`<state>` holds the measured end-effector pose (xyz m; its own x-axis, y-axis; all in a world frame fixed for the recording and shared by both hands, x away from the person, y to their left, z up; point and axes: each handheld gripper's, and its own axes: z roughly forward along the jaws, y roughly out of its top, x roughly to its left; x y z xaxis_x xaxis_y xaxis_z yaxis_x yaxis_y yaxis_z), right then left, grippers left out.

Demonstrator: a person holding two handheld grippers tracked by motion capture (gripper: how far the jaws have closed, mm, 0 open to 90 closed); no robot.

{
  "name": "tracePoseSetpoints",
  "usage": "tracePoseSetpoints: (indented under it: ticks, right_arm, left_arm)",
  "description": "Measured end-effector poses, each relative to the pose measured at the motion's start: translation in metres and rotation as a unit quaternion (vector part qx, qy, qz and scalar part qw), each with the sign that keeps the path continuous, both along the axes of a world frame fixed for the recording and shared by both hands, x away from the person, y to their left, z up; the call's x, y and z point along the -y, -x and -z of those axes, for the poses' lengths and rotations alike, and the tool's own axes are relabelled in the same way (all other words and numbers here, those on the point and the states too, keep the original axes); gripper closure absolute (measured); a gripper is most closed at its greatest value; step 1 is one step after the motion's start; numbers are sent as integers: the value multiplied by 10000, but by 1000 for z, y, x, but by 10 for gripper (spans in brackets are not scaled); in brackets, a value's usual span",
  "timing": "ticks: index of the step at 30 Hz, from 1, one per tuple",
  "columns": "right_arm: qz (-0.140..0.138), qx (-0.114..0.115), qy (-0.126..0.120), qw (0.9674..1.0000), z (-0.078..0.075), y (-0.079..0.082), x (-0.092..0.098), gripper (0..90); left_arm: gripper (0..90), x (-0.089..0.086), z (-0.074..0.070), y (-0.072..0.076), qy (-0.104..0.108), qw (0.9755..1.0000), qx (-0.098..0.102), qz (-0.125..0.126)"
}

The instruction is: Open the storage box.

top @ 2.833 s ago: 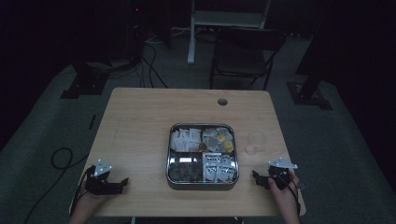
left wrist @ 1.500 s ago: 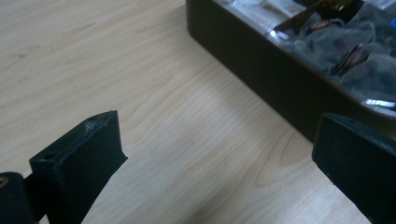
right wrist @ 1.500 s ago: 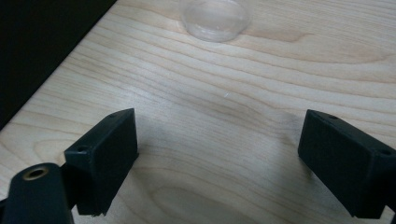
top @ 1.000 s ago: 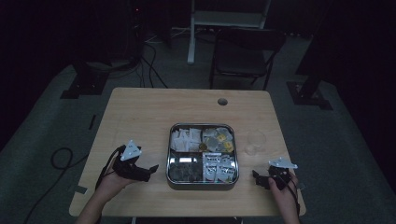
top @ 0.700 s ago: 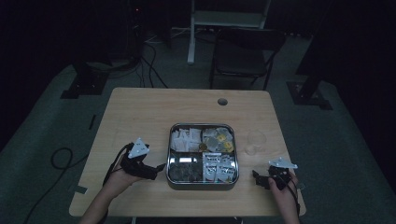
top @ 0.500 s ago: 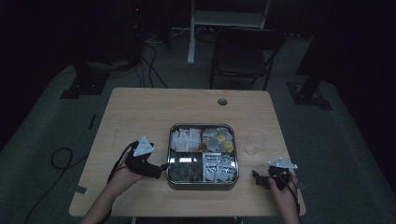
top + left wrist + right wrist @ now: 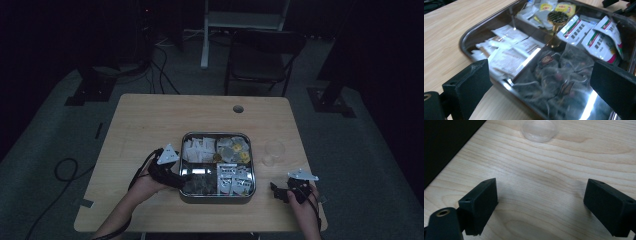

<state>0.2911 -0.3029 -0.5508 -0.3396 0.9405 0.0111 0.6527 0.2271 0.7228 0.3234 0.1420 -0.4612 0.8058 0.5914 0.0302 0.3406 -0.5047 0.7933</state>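
**Left gripper poised over the near-left compartment of a divided tray**

High view. Metal tray at table centre, split into four compartments. Left gripper at the tray's near-left edge, jaws reaching in over the compartment of dark mesh tea bags. Right gripper resting on the wooden table near the right front corner, well apart from the tray. Clear plastic cup just right of the tray, between tray and right gripper.

Left gripper view. Jaws spread wide, nothing between them. Dark mesh tea bags directly ahead, piled loosely and overlapping; white paper sachets in the adjoining compartment to the left; red-and-green barcoded packets farther right; a small brass knob at the dividers' crossing. Likely step: picking one mesh bag. Best done by lowering over a single bag at the top of the pile, closing on its body rather than its string, and staying clear of the divider and rim, since tangled neighbours may lift along.

Right gripper view. Jaws wide apart and empty above bare wood. Clear plastic cup ahead, probably the receiving vessel, though uncertain.
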Motion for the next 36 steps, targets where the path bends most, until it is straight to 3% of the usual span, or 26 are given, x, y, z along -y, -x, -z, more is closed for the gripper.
tracePoseSetpoints:
  ticks: [22, 27, 36]
  right_arm:
    - [0, 1, 0, 10000, 0, 0, 0, 113]
    - [-1, 0, 0, 10000, 0, 0, 0, 113]
    - [6, 2, -5, 10000, 0, 0, 0, 113]
  left_arm:
    - [52, 53, 7, -19, -54, 9994, -65, 349]
    - [124, 62, 9, -23, -66, 9992, -63, 381]
    - [160, 77, 10, -31, -124, 9991, -117, 397]
